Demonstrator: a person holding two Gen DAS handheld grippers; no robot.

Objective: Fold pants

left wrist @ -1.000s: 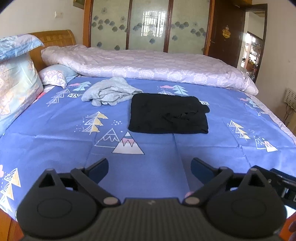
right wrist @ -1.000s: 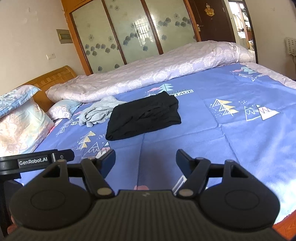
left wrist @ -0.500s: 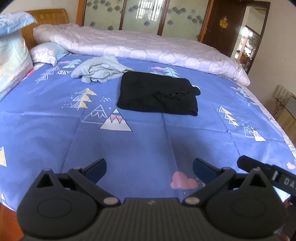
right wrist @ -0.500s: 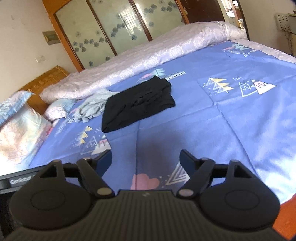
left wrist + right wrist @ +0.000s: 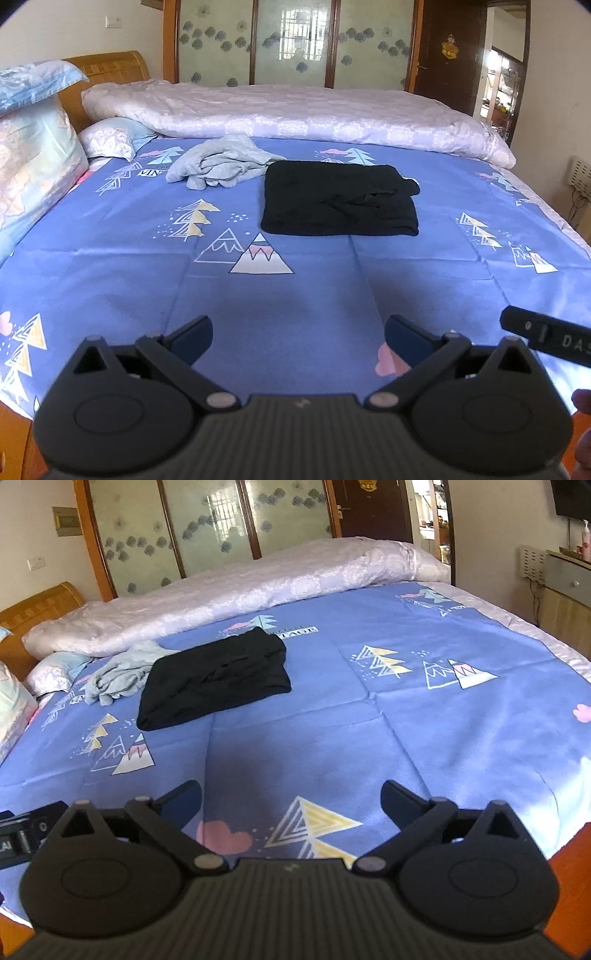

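Note:
Black pants (image 5: 338, 199) lie folded into a flat rectangle in the middle of the blue bed sheet (image 5: 277, 302); they also show in the right wrist view (image 5: 216, 681). My left gripper (image 5: 297, 332) is open and empty, held low near the bed's front edge, well short of the pants. My right gripper (image 5: 291, 797) is open and empty too, beside the left one and equally far from the pants. Part of the right tool (image 5: 546, 338) shows at the left view's right edge.
A crumpled light grey garment (image 5: 221, 162) lies just left of the pants. A rolled lilac quilt (image 5: 295, 114) runs along the far side. Pillows (image 5: 33, 147) and a wooden headboard (image 5: 107, 74) stand at the left. A cabinet (image 5: 565, 590) is at the right.
Both grippers have shifted and tilted near the bed's front edge, so the views moved. Both stay open and empty. The pants have not moved.

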